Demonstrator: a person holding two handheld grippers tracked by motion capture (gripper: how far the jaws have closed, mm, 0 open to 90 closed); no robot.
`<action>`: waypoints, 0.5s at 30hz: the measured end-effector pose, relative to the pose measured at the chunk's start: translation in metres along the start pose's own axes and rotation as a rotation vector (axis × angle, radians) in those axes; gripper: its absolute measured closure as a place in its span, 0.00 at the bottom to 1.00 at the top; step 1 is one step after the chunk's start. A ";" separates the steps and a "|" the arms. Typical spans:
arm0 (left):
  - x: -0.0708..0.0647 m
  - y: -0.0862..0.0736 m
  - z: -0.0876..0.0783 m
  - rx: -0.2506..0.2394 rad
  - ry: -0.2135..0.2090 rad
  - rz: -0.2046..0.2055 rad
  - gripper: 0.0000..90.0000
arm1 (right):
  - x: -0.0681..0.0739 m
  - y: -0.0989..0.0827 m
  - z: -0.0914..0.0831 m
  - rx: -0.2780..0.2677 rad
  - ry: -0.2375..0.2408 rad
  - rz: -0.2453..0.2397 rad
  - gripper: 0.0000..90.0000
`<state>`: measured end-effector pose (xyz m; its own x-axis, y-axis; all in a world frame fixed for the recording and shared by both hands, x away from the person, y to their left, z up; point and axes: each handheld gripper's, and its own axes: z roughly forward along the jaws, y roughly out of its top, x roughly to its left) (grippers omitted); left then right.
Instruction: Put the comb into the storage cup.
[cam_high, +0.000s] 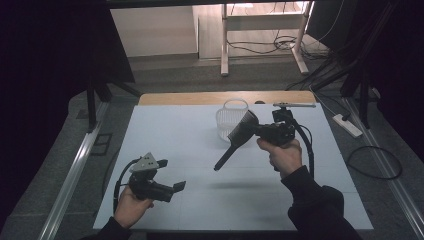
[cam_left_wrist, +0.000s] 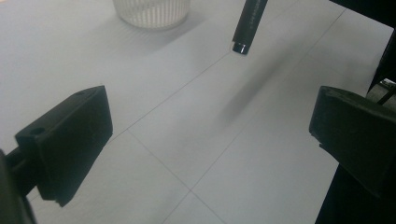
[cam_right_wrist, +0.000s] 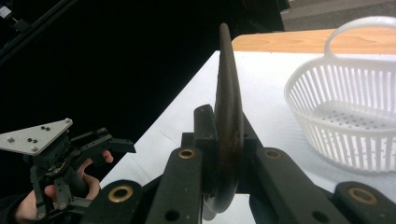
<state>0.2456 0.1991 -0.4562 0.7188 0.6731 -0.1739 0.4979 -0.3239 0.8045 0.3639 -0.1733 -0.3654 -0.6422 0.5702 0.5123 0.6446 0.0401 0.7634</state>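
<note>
Item: dark hairbrush (cam_high: 239, 136), held aloft over the right-centre of the white table (cam_high: 165, 140), handle slanting down and nearer. The head is clamped edge-on in the right gripper (cam_high: 260, 131), jaws closed tight on it, probably for carriage to the white slatted basket (cam_high: 229, 116) just beyond. The left gripper (cam_high: 176, 187), near left, is kept gaping wide and empty, likely on standby.

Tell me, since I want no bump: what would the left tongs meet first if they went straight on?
Likely the bare white table; the open left tongs tilt down at it. The hairbrush handle and white basket lie farther on; depth unclear.
</note>
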 end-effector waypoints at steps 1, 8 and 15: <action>0.001 -0.001 -0.002 -0.001 0.001 -0.004 0.00 | 0.000 0.001 0.000 -0.001 0.000 -0.002 0.94; 0.006 -0.012 -0.014 -0.022 0.010 -0.046 0.00 | -0.002 0.008 -0.004 -0.014 -0.018 -0.008 0.94; 0.009 -0.023 -0.024 -0.020 0.039 -0.072 0.00 | -0.005 0.015 -0.006 -0.024 -0.036 -0.020 0.94</action>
<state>0.2288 0.2284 -0.4621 0.6618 0.7199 -0.2094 0.5375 -0.2610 0.8019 0.3746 -0.1806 -0.3543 -0.6391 0.5985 0.4831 0.6214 0.0317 0.7828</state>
